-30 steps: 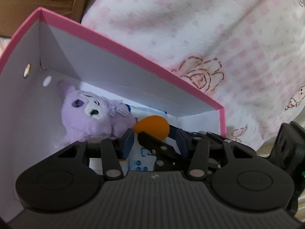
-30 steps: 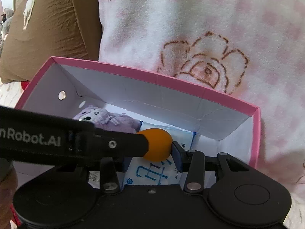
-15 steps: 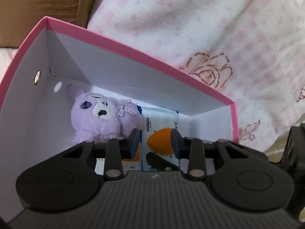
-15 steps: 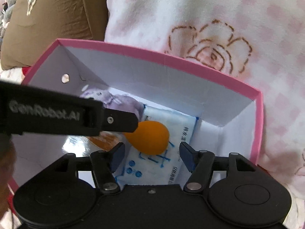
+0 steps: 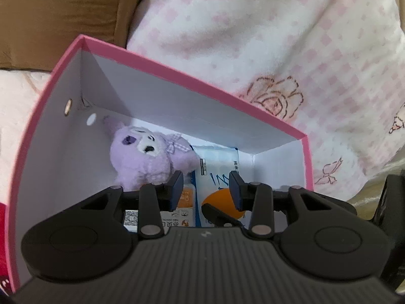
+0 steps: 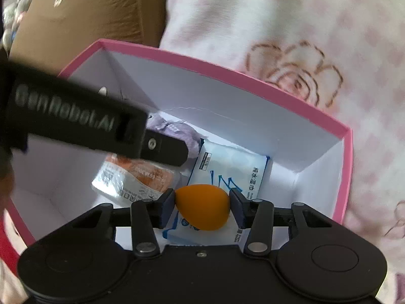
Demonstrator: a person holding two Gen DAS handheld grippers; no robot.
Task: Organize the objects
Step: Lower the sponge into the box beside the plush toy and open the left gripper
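An orange egg-shaped sponge (image 6: 202, 209) sits between the pads of my right gripper (image 6: 202, 207), low inside the pink box (image 6: 227, 73). The jaws are closing and both pads touch the sponge, which hangs just over a blue-and-white tissue packet (image 6: 227, 169). My left gripper (image 5: 206, 188) hovers in the same box (image 5: 192, 81); its jaws are opening with nothing between them. In the right wrist view, one of the left gripper's fingers (image 6: 164, 152) reaches in from the left. A purple plush (image 5: 141, 157) lies at the back, and an orange snack packet (image 6: 136, 177) lies beside the tissues.
Behind the box lies a pink-and-white blanket (image 5: 278, 50) with rose prints. A brown cushion (image 5: 58, 12) is at the upper left. Something red (image 5: 2, 215) shows outside the box's left wall. The box's high white walls close in on both grippers.
The right gripper let the sponge go half a second ago, and its pads have now closed on it again. The left gripper's finger has drawn back from the sponge.
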